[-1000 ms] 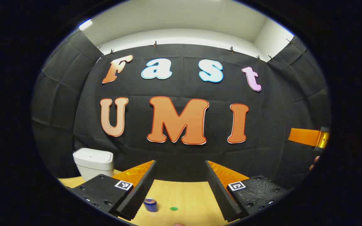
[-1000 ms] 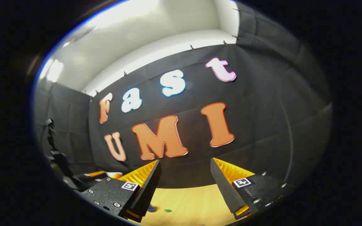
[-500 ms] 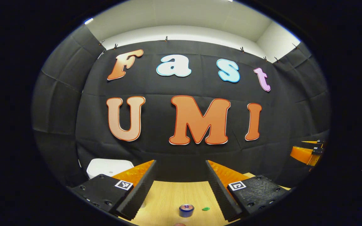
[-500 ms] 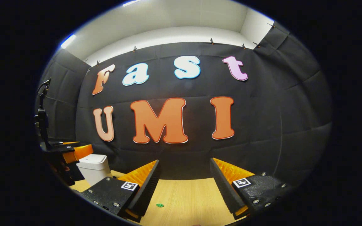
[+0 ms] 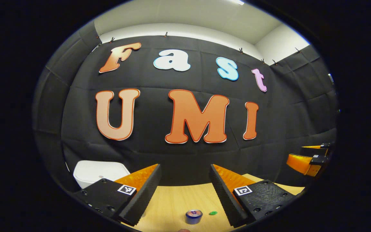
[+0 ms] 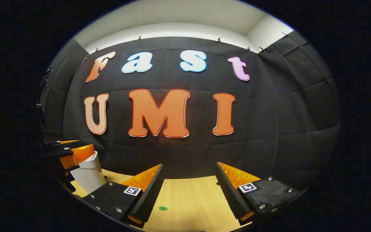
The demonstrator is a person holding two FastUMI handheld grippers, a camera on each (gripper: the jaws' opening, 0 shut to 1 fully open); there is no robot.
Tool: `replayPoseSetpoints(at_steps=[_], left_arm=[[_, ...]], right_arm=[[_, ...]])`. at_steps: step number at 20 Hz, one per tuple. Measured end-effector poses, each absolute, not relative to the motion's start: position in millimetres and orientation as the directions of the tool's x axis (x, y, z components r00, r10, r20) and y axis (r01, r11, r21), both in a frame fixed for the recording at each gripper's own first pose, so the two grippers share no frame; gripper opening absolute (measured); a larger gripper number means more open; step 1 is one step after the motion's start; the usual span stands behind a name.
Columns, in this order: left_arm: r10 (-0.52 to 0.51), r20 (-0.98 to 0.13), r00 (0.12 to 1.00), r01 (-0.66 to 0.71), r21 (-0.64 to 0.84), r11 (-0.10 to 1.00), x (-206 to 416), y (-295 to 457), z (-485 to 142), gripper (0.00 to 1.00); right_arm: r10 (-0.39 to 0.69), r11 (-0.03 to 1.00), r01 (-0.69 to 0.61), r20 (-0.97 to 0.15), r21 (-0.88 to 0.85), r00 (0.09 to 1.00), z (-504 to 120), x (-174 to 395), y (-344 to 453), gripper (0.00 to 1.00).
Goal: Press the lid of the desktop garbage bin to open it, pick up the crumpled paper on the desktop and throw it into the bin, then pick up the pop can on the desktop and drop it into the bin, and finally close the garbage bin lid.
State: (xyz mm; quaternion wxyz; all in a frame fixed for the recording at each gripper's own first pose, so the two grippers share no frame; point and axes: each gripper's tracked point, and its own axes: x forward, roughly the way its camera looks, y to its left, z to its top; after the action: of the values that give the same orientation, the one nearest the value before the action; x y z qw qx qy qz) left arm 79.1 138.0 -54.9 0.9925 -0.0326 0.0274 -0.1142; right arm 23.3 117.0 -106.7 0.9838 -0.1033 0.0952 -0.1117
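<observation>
Left gripper point(image 5: 185, 180): fingers wide apart, holding nothing, bottom centre of its view. Right gripper point(image 6: 188, 180): likewise wide, holding nothing. White bin point(image 5: 100, 172): lower left, lid down. Can point(image 5: 194, 216): upright on the wooden table point(image 5: 179, 199), bottom centre, beside a green scrap point(image 5: 212, 213).

Left hand-held gripper point(image 5: 185, 180): fingers spread wide apart, nothing between them, held level and pointing forward. Right hand-held gripper point(image 6: 188, 180): fingers likewise spread wide, nothing held, level and pointing forward; seen from the left gripper view at far right point(image 5: 308, 158).
</observation>
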Motion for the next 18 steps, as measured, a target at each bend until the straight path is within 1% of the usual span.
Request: replayPoseSetpoints(at_steps=[1,3,4,6,10,18], left_arm=[[-0.21,-0.061,0.976,0.206,-0.071,0.976,79.2,137.3,-59.4,0.93],[-0.2,-0.07,0.977,0.196,-0.069,0.978,77.0,134.6,-64.2,0.94],[-0.189,-0.068,0.98,0.186,-0.058,0.981,78.3,135.7,-66.0,0.93],[-0.156,-0.097,0.983,0.153,-0.035,0.988,82.1,141.4,-76.3,0.94],[-0.119,-0.149,0.982,0.113,-0.05,0.992,74.3,141.5,-99.1,0.94],[-0.072,-0.156,0.985,0.069,-0.027,0.997,72.4,138.8,-98.3,0.95]], right_arm=[[-0.219,0.96,0.179,-0.178,-0.215,0.959,-110.4,27.8,119.7,0.94],[-0.179,0.971,0.143,-0.192,-0.189,0.965,-120.9,35.6,124.0,0.94],[-0.162,0.975,0.125,-0.208,-0.182,0.965,-128.0,40.3,125.8,0.94],[-0.123,0.983,0.083,-0.249,-0.164,0.961,-141.2,41.8,128.4,0.94],[-0.078,0.988,0.036,-0.287,-0.151,0.955,-158.4,48.2,126.9,0.94],[-0.006,0.991,-0.034,-0.295,-0.13,0.955,-163.0,58.6,130.3,0.94]])
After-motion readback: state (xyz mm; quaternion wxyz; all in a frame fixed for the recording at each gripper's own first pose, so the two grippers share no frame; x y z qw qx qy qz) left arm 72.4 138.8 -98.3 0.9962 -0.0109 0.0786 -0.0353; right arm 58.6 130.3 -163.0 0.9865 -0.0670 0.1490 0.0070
